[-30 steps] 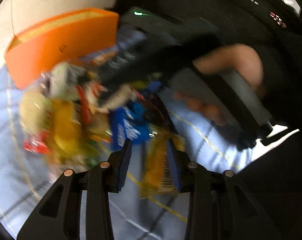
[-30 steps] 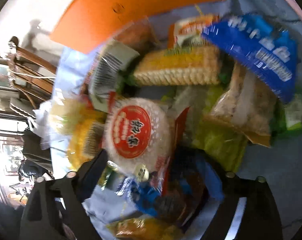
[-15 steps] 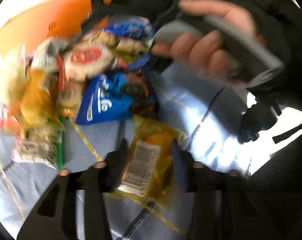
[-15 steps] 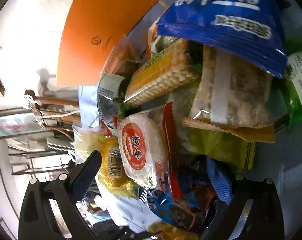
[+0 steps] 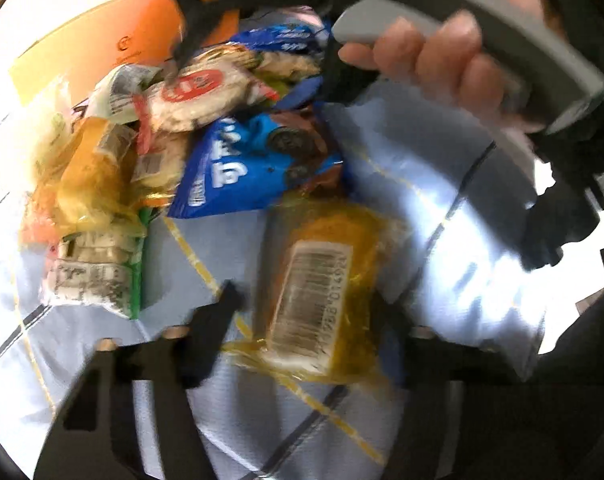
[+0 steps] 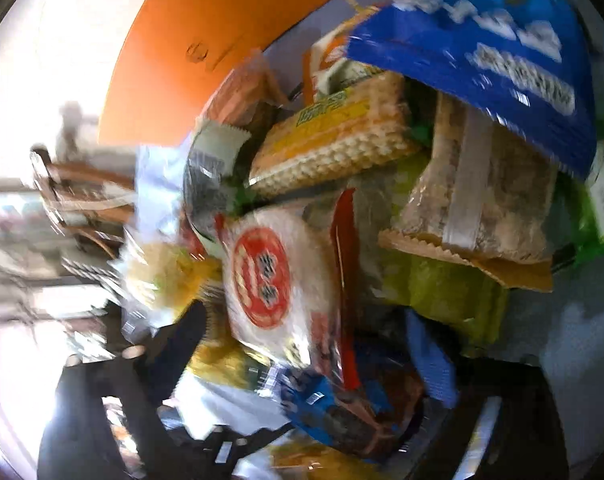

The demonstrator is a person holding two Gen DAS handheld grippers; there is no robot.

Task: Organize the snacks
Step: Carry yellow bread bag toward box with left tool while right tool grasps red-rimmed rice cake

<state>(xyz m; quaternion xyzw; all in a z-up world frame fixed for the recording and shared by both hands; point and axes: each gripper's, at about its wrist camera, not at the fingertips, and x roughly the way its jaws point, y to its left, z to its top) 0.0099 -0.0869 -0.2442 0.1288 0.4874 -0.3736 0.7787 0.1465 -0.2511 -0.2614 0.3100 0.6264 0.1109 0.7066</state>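
A yellow snack packet with a barcode label (image 5: 318, 292) lies on the blue checked cloth between the fingers of my left gripper (image 5: 306, 312), which is open around it. Behind it is a pile of snacks: a blue cookie bag (image 5: 253, 164) and a round rice cracker with a red label (image 5: 197, 92). My right gripper (image 6: 314, 340) is open over the pile, its fingers either side of the rice cracker (image 6: 273, 276). A wafer pack (image 6: 334, 136), a blue bag (image 6: 486, 52) and a brown bar (image 6: 482, 204) lie beyond.
An orange box (image 5: 113, 44) stands behind the pile; it also shows in the right wrist view (image 6: 205, 40). The hand holding the right gripper's grey handle (image 5: 482, 40) is at the upper right of the left wrist view. Wooden furniture (image 6: 81, 184) is blurred at left.
My left gripper has opened wider and drawn back with the yellow packet now lying between its fingers. My right gripper has closed in on the rice cracker, its view now blurred by motion.
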